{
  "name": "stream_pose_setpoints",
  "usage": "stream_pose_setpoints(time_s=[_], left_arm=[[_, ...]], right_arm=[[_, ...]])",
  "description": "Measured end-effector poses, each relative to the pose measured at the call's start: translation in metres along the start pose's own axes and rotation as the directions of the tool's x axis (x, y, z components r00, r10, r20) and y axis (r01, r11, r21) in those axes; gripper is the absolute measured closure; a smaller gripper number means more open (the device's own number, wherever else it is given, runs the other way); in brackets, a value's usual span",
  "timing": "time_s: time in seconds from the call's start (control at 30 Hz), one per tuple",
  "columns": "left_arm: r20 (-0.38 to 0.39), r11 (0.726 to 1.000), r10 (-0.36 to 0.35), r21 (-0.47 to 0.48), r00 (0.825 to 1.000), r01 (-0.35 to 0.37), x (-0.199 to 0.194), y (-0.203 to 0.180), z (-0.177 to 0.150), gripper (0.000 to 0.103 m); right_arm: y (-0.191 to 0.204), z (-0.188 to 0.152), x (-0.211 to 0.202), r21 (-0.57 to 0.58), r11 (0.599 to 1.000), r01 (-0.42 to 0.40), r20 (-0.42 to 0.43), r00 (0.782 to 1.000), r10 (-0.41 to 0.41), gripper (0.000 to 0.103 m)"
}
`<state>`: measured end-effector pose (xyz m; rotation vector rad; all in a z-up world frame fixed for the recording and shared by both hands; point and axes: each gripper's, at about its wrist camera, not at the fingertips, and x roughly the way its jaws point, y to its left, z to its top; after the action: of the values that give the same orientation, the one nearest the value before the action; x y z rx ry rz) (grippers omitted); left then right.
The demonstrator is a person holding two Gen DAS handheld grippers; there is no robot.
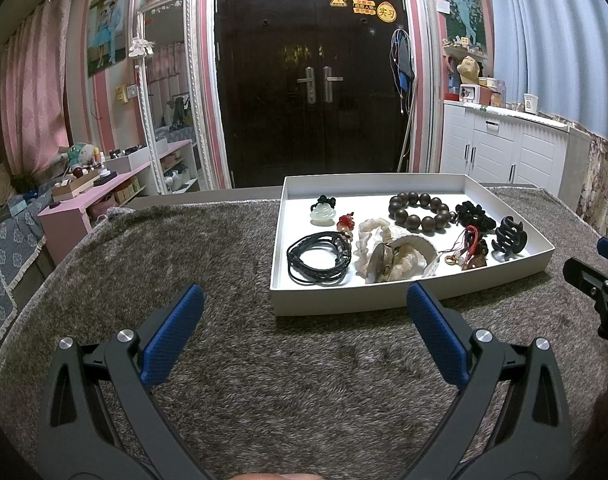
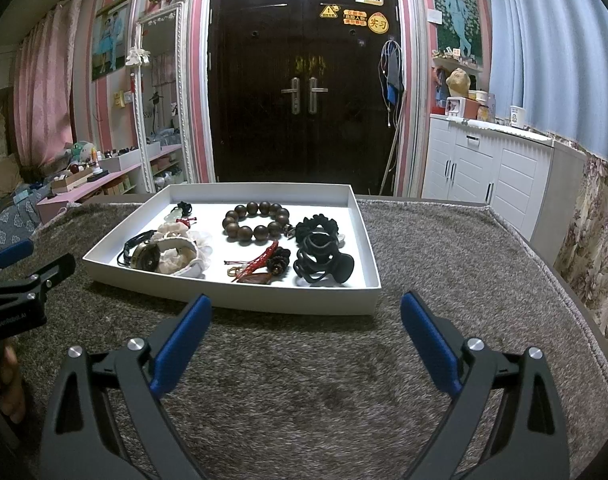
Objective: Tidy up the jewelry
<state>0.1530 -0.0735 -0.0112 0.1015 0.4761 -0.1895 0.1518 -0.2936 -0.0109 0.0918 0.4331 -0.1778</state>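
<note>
Where the left wrist camera looks forward, one shallow white tray (image 1: 383, 300) sits on the grey fuzzy table (image 1: 184, 248), ahead and to the right of the left gripper (image 1: 304, 300), whose blue fingers (image 1: 172, 336) are spread wide with nothing between them. Inside the tray lie one brown bead bracelet (image 1: 417, 210), one coil of black cord (image 1: 317, 256), one pale green pendant (image 1: 321, 212), one cream scrunchie (image 1: 387, 246) with a round brass piece resting on it, one black scrunchie (image 1: 473, 216), one black hair claw (image 1: 509, 238) and a small tangle of red string charms (image 1: 469, 248). The tray's long axis runs left to right across the view. The right gripper (image 1: 595, 284) shows at the right edge; its spread cannot be told here.

From the right wrist camera, the same tray (image 2: 304, 304) sits ahead and slightly left of the right gripper (image 2: 305, 312), its fingers (image 2: 427, 344) also wide apart and empty. The bead bracelet (image 2: 258, 220) forms a ring near the middle, the hair claw (image 2: 323, 264) lies at the near right, and the cream scrunchie (image 2: 184, 252) at the near left. The left gripper (image 2: 20, 276) pokes in at the left edge.
</note>
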Motion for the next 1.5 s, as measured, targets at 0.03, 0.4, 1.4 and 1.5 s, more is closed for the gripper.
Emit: stream_pose_setpoints(time_s=[0.03,0.4,1.4,1.5], left_arm=[[0.000,1.000,0.000,-0.001,1.000,0.000,0.0001,0.0002,0.0000,0.003],[0.000,1.000,0.000,0.001,1.000,0.000,0.0006,0.0002,-0.0001,0.003],[0.001,1.000,0.001,0.002,1.000,-0.001,0.0000,0.0001,0.0002,0.003],[0.000,1.000,0.001,0.001,1.000,-0.001,-0.0004,-0.0001,0.0003,0.003]], right_arm=[[0.0000,-0.0001,0.0000,0.000,1.000,0.000,0.000,1.000,0.000,0.007],[-0.0001,-0.0002,-0.0005,0.000,1.000,0.000,0.000,1.000,0.000,0.007],[0.0003,0.0014,-0.0002,-0.001,1.000,0.000,-0.002,1.000,0.000,0.006],[0.0005,0.0009,-0.0006,-0.001,1.000,0.000,0.000,1.000,0.000,0.006]])
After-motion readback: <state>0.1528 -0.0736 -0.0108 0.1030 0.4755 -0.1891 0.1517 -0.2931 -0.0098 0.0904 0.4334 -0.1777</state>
